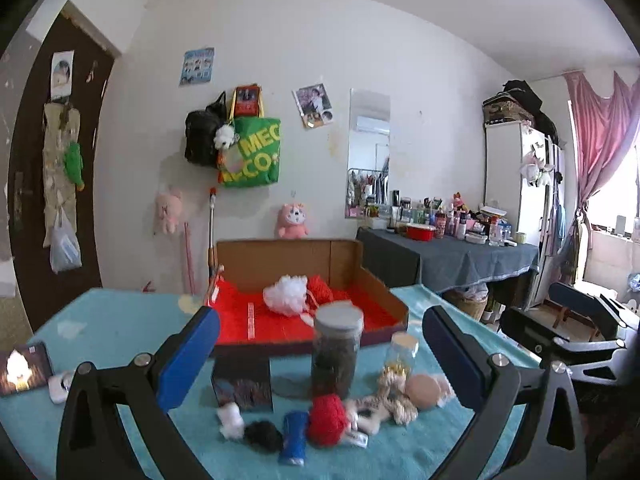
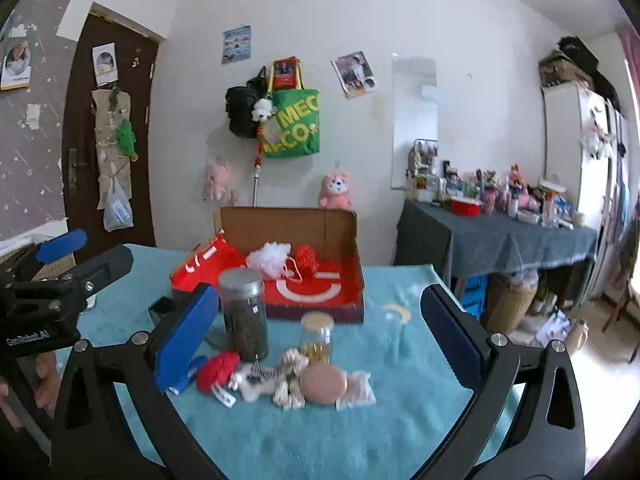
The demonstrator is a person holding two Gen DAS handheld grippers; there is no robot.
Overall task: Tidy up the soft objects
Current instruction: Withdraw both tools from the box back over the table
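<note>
A cardboard box with a red lining point(image 1: 372, 280) point(image 2: 352, 240) stands on the teal table and holds a white mesh puff point(image 1: 286, 294) point(image 2: 269, 258) and a red knit piece point(image 1: 320, 286) point(image 2: 306, 258). In front lie a red knit ball point(image 1: 328, 420) point(image 2: 218, 370), a beige round sponge point(image 1: 422, 392) point(image 2: 323, 386), a cream scrunchie point(image 1: 400, 402) point(image 2: 290, 390), a white tuft point(image 1: 231, 420) and a black tuft point(image 1: 263, 436). My left gripper point(image 1: 320, 364) is open and empty above them. My right gripper point(image 2: 320, 338) is open and empty too.
A tall dark-filled jar point(image 1: 337, 350) point(image 2: 244, 316) and a small glass jar point(image 1: 400, 354) point(image 2: 317, 338) stand among the soft things. A dark photo block point(image 1: 242, 386), a blue tube point(image 1: 294, 436) and a phone point(image 1: 24, 368) lie on the table. A cluttered side table point(image 1: 452, 256) stands at the right.
</note>
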